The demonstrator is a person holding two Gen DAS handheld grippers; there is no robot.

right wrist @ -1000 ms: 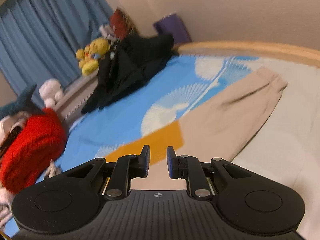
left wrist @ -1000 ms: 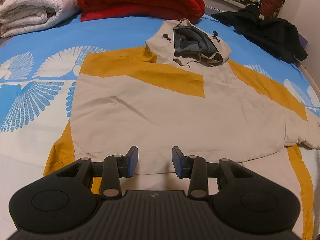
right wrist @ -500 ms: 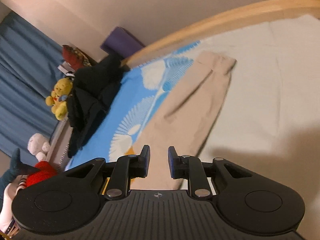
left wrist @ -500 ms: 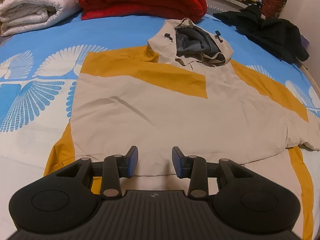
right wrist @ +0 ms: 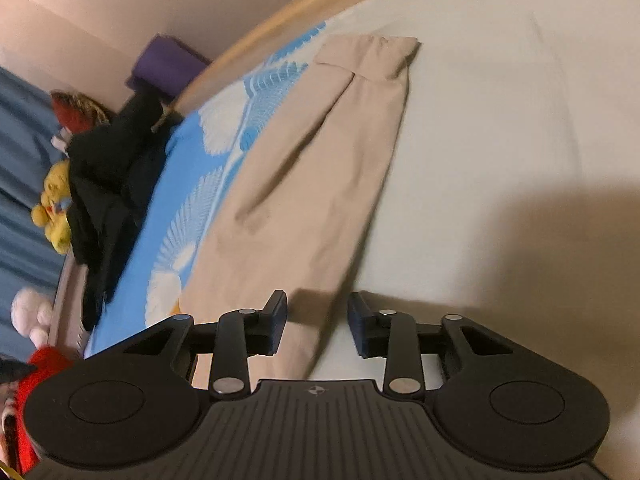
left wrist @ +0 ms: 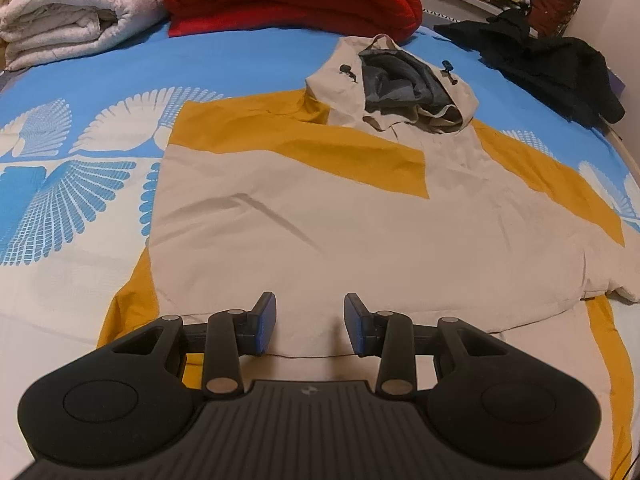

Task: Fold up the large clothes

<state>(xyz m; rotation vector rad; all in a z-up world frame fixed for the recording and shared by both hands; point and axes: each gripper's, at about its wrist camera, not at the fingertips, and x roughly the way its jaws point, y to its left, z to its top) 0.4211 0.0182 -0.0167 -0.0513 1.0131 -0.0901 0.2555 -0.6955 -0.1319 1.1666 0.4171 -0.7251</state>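
On the bed (left wrist: 72, 288), the jacket (left wrist: 320, 232) is spread flat for folding, hood at twelve o'clock. The left gripper (left wrist: 310, 328) is held half-open, empty, over the hem. The right gripper (right wrist: 318, 324) has just been opening, nothing pinched, above the outstretched sleeve (right wrist: 312, 184), probably to fold it inward.

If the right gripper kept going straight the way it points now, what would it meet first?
Most likely the jacket's beige sleeve, lying flat on the bed; the open right gripper points down at its near end, though depth is unclear.
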